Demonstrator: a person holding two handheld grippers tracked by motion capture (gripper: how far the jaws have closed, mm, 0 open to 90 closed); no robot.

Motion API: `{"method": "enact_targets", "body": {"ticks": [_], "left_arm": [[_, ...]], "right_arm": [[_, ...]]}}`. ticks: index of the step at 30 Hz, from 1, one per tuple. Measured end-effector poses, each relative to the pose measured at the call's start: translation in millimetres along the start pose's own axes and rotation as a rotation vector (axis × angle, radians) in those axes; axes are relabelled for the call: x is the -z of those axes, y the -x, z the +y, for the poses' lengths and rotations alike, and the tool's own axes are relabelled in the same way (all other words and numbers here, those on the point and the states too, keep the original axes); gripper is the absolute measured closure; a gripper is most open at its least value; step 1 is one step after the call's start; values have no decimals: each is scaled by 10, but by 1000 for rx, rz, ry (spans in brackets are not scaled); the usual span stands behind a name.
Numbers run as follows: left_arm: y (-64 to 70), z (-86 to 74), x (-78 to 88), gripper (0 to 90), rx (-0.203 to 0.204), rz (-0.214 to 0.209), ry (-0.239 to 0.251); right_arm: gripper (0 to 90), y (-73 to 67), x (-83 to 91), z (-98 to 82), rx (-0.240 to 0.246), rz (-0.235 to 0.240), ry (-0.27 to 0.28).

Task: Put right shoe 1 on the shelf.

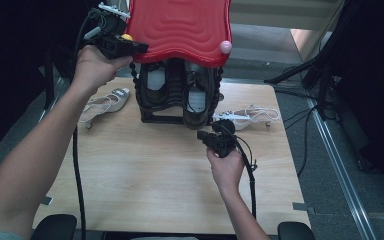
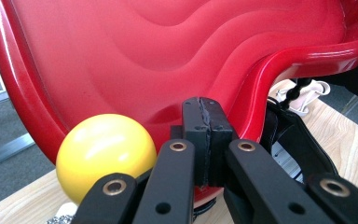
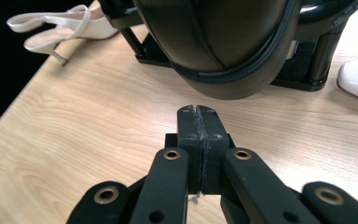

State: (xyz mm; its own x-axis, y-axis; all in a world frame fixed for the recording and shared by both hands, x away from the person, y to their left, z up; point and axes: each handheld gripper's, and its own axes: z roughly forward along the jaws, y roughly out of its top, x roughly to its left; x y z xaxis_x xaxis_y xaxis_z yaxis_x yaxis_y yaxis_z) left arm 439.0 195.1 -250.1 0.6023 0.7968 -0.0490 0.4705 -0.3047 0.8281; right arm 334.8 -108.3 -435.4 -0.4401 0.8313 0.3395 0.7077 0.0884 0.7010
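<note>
While the red wavy-topped rack [image 1: 180, 27] stands at the table's [image 1: 155, 180] far edge with black shoes [image 1: 200, 97] slotted beneath it, the left gripper [image 1: 130, 47] has its jaws pressed together at the rack's rim, beside a yellow ball [image 2: 105, 154], though I cannot tell whether they pinch it. The right gripper [image 1: 214, 136], jaws together and empty, hovers just before a black shoe's toe [image 3: 223, 51].

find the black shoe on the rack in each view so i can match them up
High view: black shoe sits centre, in the rack under the red tray.
Left gripper view: a dark strip at right, below the tray's edge; hard to tell.
Right gripper view: its toe fills the top centre.
Shared landmark: the wooden table.
</note>
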Motion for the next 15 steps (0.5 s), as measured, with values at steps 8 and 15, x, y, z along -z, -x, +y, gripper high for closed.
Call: {"method": "enact_targets", "body": {"ticks": [8, 15], "left_arm": [[-2, -10, 1, 900, -11, -2, 6], [6, 0, 0, 900, -13, 0, -4]], "right_arm": [[900, 23, -263, -56, 16, 21, 8], [900, 46, -337, -24, -16, 20, 41]]}}
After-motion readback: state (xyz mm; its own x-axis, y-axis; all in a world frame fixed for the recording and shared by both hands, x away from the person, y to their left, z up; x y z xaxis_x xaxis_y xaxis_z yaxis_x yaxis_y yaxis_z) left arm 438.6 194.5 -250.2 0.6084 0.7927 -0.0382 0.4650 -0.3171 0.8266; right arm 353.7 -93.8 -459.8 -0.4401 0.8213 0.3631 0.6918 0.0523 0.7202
